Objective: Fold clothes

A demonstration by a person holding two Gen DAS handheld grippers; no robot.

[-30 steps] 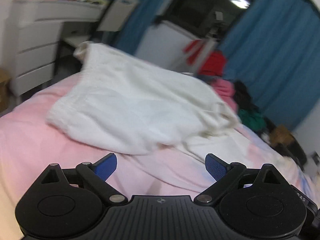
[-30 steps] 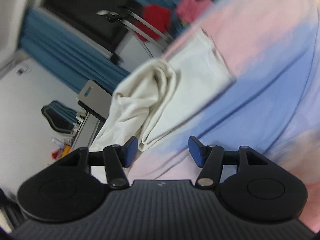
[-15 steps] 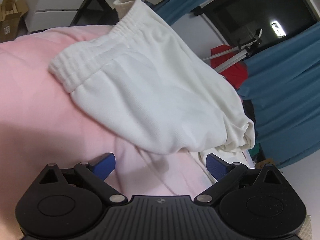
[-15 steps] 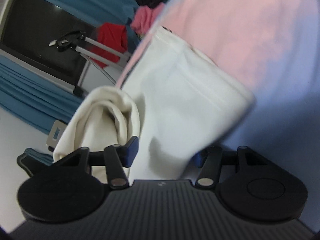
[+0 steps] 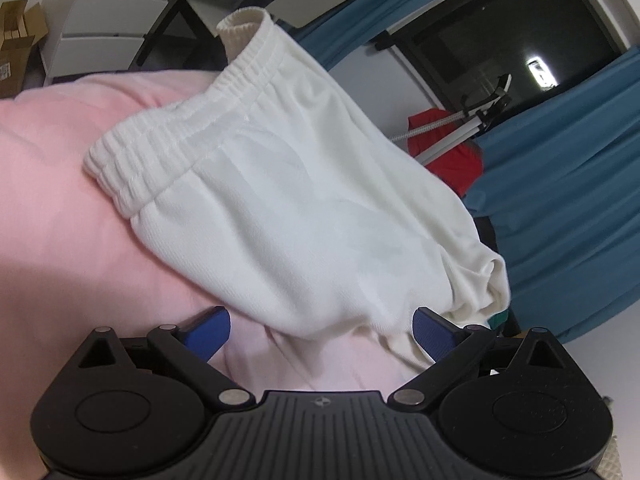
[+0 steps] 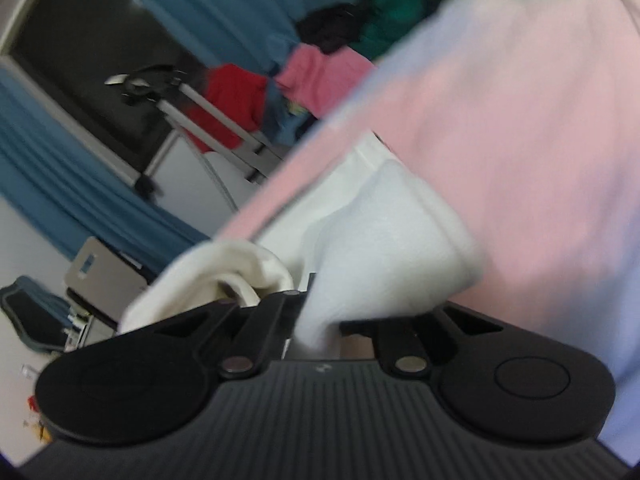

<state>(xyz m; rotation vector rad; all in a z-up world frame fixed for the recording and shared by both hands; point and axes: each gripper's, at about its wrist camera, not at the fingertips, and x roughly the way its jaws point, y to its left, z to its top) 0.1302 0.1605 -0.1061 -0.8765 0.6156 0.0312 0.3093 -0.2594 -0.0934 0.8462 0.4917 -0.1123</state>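
Pink bedsheet (image 5: 60,184) carries soft ribbed-waist white shorts (image 5: 280,184), pinched in the just-closed right gripper (image 6: 316,320); left gripper (image 5: 320,332), angled downward, gapes empty.

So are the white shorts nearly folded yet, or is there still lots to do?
Only just started. Done: the white shorts lie on the pink bedsheet, one leg end already bunched over. In hand: the right claw has just closed and pinches a leg end of the shorts. The left claw is open by the shorts' near edge, gripping nothing. Left: grab that side, fold and smooth.
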